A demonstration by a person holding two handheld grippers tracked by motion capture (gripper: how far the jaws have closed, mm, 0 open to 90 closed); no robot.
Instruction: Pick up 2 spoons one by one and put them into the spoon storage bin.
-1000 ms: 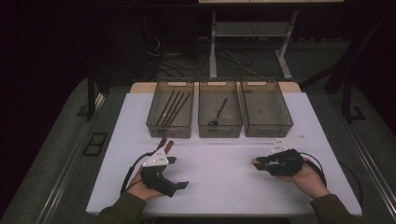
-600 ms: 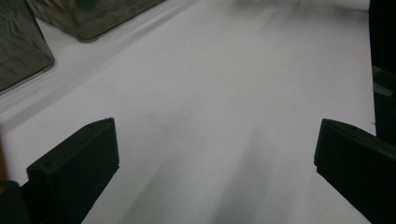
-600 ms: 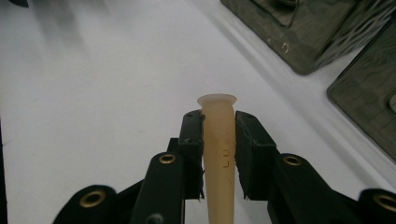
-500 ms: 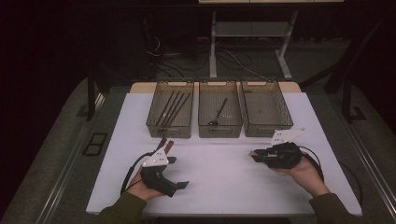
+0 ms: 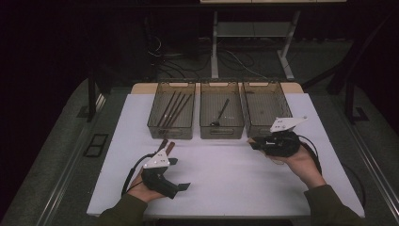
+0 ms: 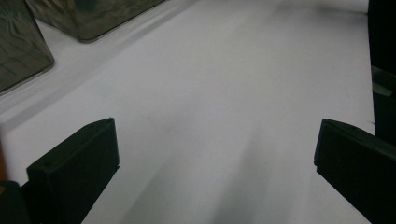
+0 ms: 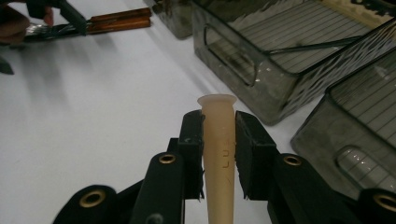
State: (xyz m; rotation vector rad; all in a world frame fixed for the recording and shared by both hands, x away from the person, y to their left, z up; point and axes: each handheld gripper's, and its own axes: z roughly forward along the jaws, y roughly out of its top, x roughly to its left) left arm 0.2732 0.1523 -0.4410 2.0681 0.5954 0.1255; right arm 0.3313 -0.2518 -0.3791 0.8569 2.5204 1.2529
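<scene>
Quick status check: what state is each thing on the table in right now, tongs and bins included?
Left tongs: open, empty.
Right tongs: shut on beige handle.
Left bin: holds dark sticks.
Middle bin: holds one dark utensil.
Right bin: looks empty.

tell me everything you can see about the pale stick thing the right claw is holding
The handle is a pale cream, matte piece, looking like plastic or light wood. It is slim, widens slightly toward a flared, flat-topped end that pokes out just past the jaw tips, and has faint lettering pressed into its side. It runs lengthwise between the jaws of the right claw, whose black pads press on both sides. Its lower part is out of frame, so what it belongs to is unclear. It is held above the white table, near the grey bins.
</scene>
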